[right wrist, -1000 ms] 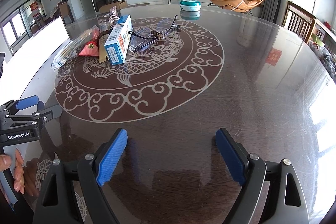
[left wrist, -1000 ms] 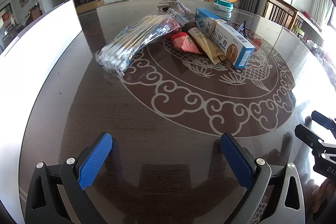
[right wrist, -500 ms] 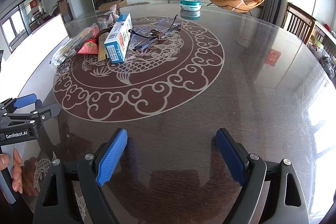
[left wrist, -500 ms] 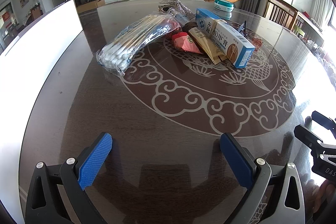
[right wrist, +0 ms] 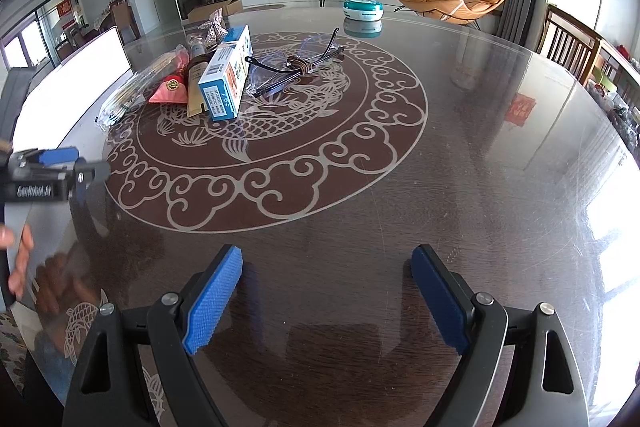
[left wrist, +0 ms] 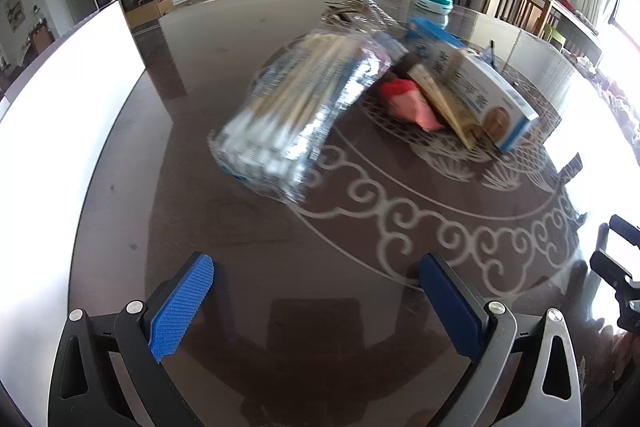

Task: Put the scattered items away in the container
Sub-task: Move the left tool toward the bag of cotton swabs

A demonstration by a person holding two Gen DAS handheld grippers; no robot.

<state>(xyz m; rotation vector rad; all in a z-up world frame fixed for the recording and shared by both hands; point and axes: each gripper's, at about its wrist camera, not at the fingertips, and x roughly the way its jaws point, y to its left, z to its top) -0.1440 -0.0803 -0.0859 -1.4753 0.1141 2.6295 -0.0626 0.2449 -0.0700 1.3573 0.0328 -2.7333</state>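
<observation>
A clear bag of cotton swabs [left wrist: 296,115] lies ahead of my open, empty left gripper [left wrist: 316,291], which hovers over the dark table. Beside the bag lie a red pouch [left wrist: 408,103], a tan sachet [left wrist: 444,107] and a blue-white box [left wrist: 480,87]. In the right wrist view the box [right wrist: 226,75], red pouch [right wrist: 170,91], swab bag [right wrist: 132,95] and clear glasses [right wrist: 296,67] lie far left of centre. My right gripper [right wrist: 326,299] is open and empty, far from them. The white container [left wrist: 52,115] stands at the table's left.
A teal round tub [right wrist: 363,9] stands at the table's far side. The left gripper [right wrist: 48,171] and a hand show at the left edge of the right wrist view. Chairs [right wrist: 572,43] stand at the right of the glossy round table [right wrist: 480,147].
My left gripper has moved forward toward the swab bag, which now looks larger and blurred. The right gripper has stayed nearly still. Both jaws remain open.
</observation>
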